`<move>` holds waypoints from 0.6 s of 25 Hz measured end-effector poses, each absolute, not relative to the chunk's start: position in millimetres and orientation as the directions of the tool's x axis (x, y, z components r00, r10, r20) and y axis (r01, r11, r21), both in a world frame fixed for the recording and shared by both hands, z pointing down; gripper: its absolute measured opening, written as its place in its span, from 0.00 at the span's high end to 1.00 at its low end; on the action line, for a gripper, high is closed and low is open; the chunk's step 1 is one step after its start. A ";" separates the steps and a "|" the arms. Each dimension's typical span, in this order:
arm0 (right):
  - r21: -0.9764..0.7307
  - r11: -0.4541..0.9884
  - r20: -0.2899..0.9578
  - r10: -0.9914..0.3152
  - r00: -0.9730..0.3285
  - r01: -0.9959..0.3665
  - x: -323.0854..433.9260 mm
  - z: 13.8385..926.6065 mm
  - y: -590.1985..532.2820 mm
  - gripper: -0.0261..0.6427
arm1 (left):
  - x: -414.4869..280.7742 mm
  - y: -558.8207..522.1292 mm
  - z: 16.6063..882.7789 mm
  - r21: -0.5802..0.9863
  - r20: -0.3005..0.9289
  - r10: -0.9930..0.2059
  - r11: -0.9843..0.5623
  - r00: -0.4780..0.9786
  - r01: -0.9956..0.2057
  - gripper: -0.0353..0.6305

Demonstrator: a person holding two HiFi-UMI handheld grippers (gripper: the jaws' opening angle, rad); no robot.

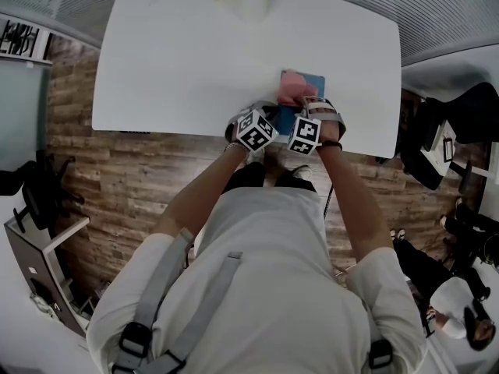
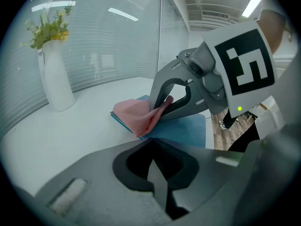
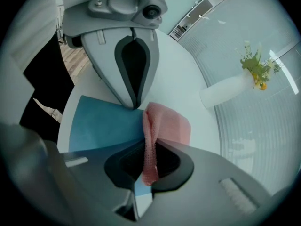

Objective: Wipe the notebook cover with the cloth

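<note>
Count: one blue notebook, one pink cloth, one white vase holding flowers, and two hand-held grippers.

The notebook lies flat on the white surface, close to its near edge and right of centre. The vase stands at the far edge, well apart from it. The cloth rests on the far part of the notebook cover, over its far left corner (blue cover shows on either side of it).

Right hand-held gripper: I see the jaws pinched on a gathered fold of the cloth, with the rest draped on the cover.

Left hand-held gripper: jaws together, nothing between them. Its tip points down at the cover just beside the cloth; I cannot tell whether it touches.

Both forearms reach forward and converge over the near edge, holding the hand-held grippers side by side, marker cubes uppermost.
</note>
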State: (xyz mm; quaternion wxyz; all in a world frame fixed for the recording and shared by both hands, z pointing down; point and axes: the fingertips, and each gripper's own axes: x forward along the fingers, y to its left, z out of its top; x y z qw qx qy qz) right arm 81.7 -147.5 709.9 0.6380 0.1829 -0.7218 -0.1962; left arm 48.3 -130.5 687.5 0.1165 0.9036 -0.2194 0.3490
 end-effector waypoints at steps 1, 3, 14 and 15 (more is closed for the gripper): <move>0.513 0.858 0.852 -0.511 -0.118 -0.010 81.6 709.0 -144.4 0.93 | 48.3 -130.5 687.3 0.057 0.682 -0.315 -0.876 0.660 -0.478 0.95; 0.500 0.866 0.859 -0.498 -0.122 -0.011 81.1 708.7 -137.0 0.93 | 48.2 -130.4 687.3 0.065 0.683 -0.311 -0.875 0.661 -0.479 0.95; 0.487 0.871 0.871 -0.480 -0.102 0.057 84.6 709.0 -102.3 0.93 | 47.6 -127.9 687.4 0.080 0.690 -0.299 -0.874 0.659 -0.480 0.95; 0.486 0.872 0.872 -0.479 -0.103 0.061 84.1 708.6 -99.1 0.93 | 47.3 -127.5 687.4 0.080 0.691 -0.298 -0.874 0.658 -0.480 0.95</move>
